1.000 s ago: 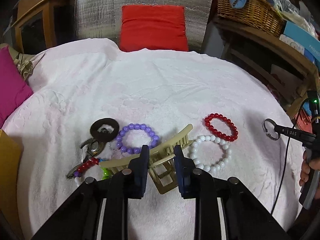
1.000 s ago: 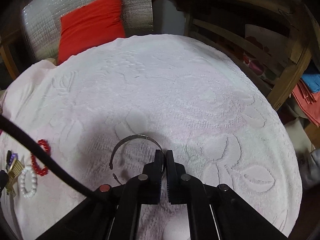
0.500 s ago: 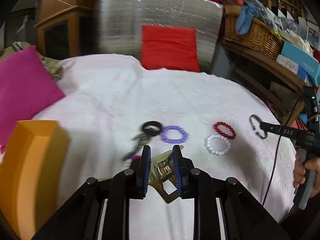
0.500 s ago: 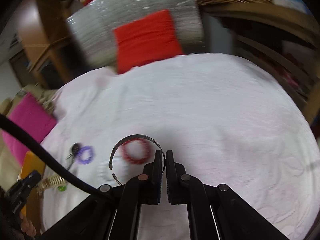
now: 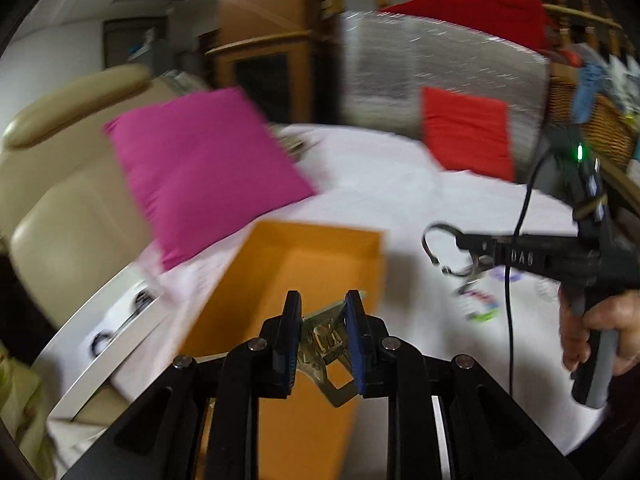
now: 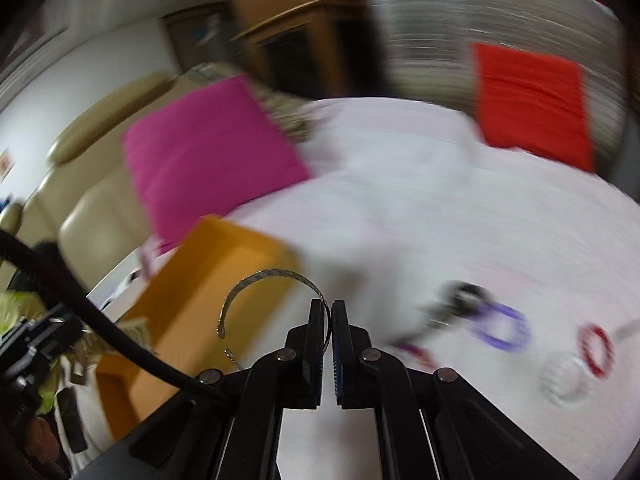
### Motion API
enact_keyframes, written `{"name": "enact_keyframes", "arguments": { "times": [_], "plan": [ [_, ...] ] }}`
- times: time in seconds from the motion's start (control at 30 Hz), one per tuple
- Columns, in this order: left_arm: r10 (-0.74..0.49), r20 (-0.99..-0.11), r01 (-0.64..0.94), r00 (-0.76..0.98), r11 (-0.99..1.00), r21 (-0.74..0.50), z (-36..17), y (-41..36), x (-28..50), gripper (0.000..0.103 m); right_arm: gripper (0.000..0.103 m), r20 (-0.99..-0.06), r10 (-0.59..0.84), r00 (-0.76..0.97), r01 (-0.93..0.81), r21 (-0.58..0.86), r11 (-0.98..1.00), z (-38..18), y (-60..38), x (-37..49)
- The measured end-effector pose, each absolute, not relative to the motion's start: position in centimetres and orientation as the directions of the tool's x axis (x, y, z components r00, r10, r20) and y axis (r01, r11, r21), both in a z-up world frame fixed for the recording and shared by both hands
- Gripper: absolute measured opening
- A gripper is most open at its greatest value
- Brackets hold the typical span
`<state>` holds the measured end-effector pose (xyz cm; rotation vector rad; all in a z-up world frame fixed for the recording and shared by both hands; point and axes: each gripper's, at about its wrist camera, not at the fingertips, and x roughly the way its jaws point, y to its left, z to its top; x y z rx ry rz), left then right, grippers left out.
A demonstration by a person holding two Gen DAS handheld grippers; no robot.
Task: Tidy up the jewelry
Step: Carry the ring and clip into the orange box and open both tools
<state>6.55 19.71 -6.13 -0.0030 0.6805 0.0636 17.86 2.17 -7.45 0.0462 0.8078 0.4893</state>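
Note:
My left gripper (image 5: 322, 308) is shut on a tan hair claw clip (image 5: 325, 347), held over the open orange box (image 5: 320, 256). My right gripper (image 6: 328, 312) is shut on a thin metal open bangle (image 6: 264, 280), which curves up and left in front of the orange box (image 6: 208, 280). The left wrist view also shows the right gripper (image 5: 460, 246) to the right of the box, with the bangle (image 5: 434, 240) at its tip and a hand (image 5: 600, 328) on its handle. Purple (image 6: 502, 330), red (image 6: 596, 350) and white (image 6: 564, 376) bead bracelets lie blurred on the white cloth.
A magenta cushion (image 5: 204, 168) leans on a beige sofa (image 5: 60, 200) behind the box. A red cushion (image 5: 468, 132) rests against a silver padded panel (image 5: 440, 72). A wicker basket (image 5: 592, 120) stands far right. A dark ring with keys (image 6: 460, 300) lies by the purple bracelet.
Both grippers have swung left and risen, away from the bracelets toward the orange box. The clip has been lifted off the cloth. The bangle stays in the right gripper.

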Motion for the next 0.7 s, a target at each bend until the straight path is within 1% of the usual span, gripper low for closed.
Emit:
{"name": "enact_keyframes", "arguments": {
  "times": [0.07,0.13,0.27,0.37,0.5,0.6,0.63,0.67,0.7],
  "plan": [
    [0.093,-0.668,-0.108,0.738,0.994,0.02,-7.9,21.9,6.5,0.023,0.004,-0.697,0.451,0.558,-0.451,0.202,0.869,-7.7,6.7,18.1],
    [0.097,-0.697,-0.137,0.71,0.991,-0.001,-9.5,23.5,6.5,0.023,0.004,-0.729,0.453,0.513,-0.5,0.174,0.848,-8.3,11.9,18.2],
    [0.122,-0.739,-0.185,0.663,0.983,-0.004,-11.9,26.0,6.6,0.023,0.004,-0.791,0.423,0.442,-0.561,0.124,0.819,-10.4,18.8,18.7],
    [0.115,-0.777,-0.212,0.619,0.977,-0.024,-13.7,27.0,7.0,0.023,0.004,-0.848,0.393,0.357,-0.585,0.125,0.802,-12.8,22.5,19.9],
    [0.118,-0.816,-0.228,0.565,0.974,-0.017,-15.4,27.8,7.4,0.024,0.004,-0.906,0.327,0.27,-0.607,0.104,0.788,-15.9,27.1,20.2],
    [0.132,-0.833,-0.247,0.537,0.969,-0.006,-15.9,28.2,7.3,0.025,0.01,-0.936,0.299,0.187,-0.615,0.126,0.779,-17.8,29.0,20.7],
    [0.142,-0.834,-0.254,0.533,0.967,0.002,-15.9,28.3,7.3,0.029,0.01,-0.937,0.305,0.171,-0.613,0.142,0.777,-18.0,28.9,20.6],
    [0.154,-0.832,-0.261,0.534,0.965,0.011,-15.6,28.4,7.2,0.038,0.013,-0.934,0.321,0.154,-0.612,0.165,0.774,-18.2,28.9,20.6],
    [0.172,-0.824,-0.272,0.539,0.962,0.022,-15.2,28.3,7.0,0.045,0.02,-0.93,0.337,0.144,-0.607,0.186,0.772,-18.1,28.4,20.8]
  ]
}}
